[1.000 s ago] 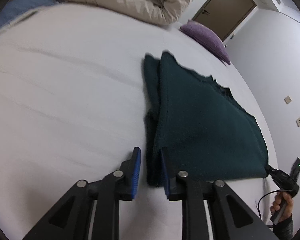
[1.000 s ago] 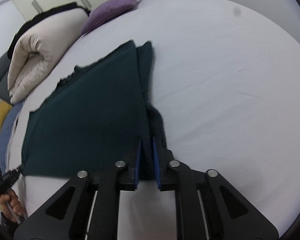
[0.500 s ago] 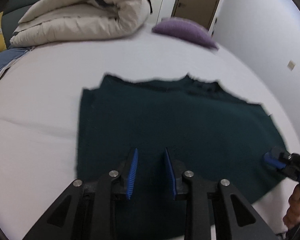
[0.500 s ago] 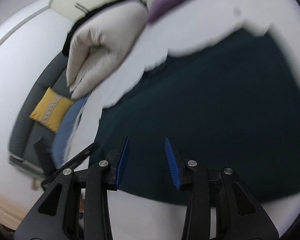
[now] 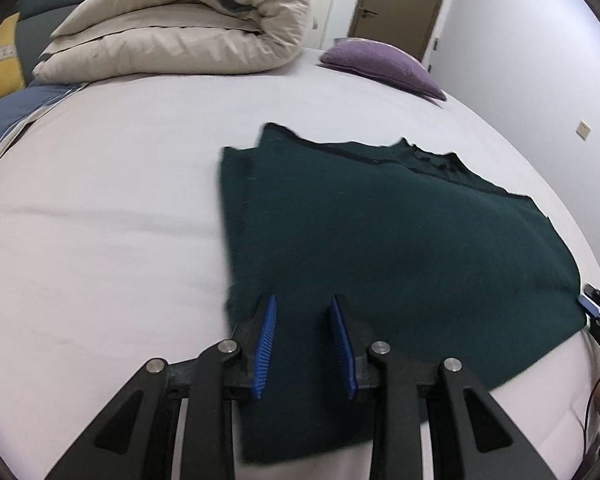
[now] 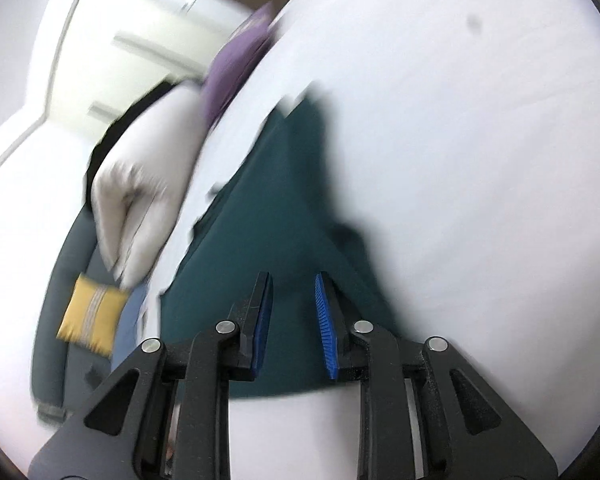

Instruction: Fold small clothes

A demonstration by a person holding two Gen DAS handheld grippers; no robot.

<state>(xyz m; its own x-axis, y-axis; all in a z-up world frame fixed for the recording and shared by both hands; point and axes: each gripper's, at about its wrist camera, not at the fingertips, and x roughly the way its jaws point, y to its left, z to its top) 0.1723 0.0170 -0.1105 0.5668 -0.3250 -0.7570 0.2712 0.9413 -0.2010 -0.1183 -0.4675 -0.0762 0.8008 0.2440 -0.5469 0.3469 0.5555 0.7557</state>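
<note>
— Starting nearest: left gripper (image 5: pixel 303 340) and right gripper (image 6: pixel 293 322), status?
— Both parted, holding nothing, poised at the near hem of the green garment (image 5: pixel 400 248), which runs up-frame across the white bed (image 5: pixel 100 220).
— View differences?
— Left view alone shows the folded strip at the garment's left edge and the beige duvet (image 5: pixel 188 28) sharply; right view is blurred.

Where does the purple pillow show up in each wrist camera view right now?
Left wrist: the purple pillow lies upper right of centre, at the far side of the bed, right of the rolled beige duvet.
Right wrist: the purple pillow sits blurred, upper left of centre, above the beige duvet.
Shared landmark: the dark green garment lies spread before both tools.
</note>
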